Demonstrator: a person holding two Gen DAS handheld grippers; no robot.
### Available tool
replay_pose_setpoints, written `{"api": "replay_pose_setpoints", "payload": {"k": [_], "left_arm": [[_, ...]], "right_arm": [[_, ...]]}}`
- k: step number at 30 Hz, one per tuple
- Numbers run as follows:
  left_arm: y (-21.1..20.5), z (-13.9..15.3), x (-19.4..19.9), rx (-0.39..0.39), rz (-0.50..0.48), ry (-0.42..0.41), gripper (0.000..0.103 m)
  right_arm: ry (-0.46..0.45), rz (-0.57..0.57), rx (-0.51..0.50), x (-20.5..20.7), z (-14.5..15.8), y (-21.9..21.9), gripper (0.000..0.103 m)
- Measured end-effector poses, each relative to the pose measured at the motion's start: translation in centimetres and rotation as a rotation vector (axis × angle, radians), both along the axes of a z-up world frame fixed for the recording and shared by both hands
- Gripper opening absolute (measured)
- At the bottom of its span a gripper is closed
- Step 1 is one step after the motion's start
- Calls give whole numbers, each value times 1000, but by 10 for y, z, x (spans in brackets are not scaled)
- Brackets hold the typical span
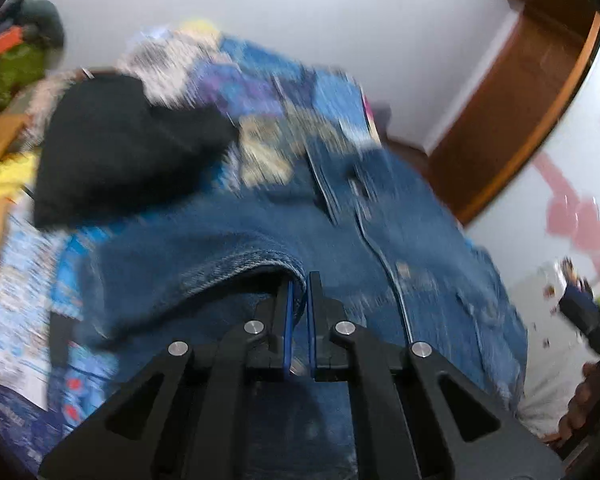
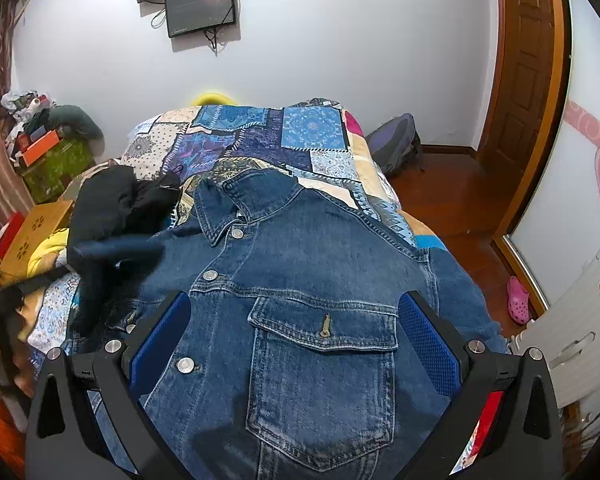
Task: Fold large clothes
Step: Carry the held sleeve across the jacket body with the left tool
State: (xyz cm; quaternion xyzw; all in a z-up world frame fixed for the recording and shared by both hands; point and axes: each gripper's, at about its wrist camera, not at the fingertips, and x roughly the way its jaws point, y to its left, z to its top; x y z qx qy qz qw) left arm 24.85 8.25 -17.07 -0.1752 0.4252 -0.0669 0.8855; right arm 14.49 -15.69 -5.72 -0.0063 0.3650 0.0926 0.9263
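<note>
A blue denim jacket (image 2: 300,264) lies front up on the patchwork bed, collar toward the far end, chest pocket (image 2: 324,364) nearest me. My right gripper (image 2: 296,312) is open above the jacket's chest, its blue pads on either side of the pocket, holding nothing. In the blurred left wrist view, my left gripper (image 1: 299,280) is shut on a stitched denim edge of the jacket (image 1: 236,264), lifted off the bed. That lifted sleeve shows blurred in the right wrist view (image 2: 112,252).
A black garment (image 2: 116,204) lies on the bed's left side. The patchwork quilt (image 2: 260,136) covers the bed. Boxes and clutter (image 2: 48,156) stand at left, a backpack (image 2: 396,144) and wooden door (image 2: 528,80) at right, a white cabinet (image 2: 572,344) near right.
</note>
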Motion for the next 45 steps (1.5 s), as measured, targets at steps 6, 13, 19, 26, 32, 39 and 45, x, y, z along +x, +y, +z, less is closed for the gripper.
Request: {"api": "replay_pose_setpoints", "payload": {"k": [6,13,19,26,32,39,45], "left_arm": [[-30,-36,-2,30,-80,132,13],[-18,-20,-11,-14,-50,116,61],[24,15,-30,-4,76,11,65],[111,13,-52,-65,306,11,76],[146,-42,-57,-246,380,128,76],[155,-100,-48,-434,386,249,76],[158,-129,-36,-659,397,251,76]], "right_arm": [[19,-9,21,2,-4,-6,103],[32,-6,16,1,-8,-3,103],[28,1,-16,1,-8,2,103],[45,5,-25,4,-13,6,103],[55,8,-44,6,-16,10,103],[60,14,-72,9,-19,16,103],[78,12,-78,13,-23,18,103]]}}
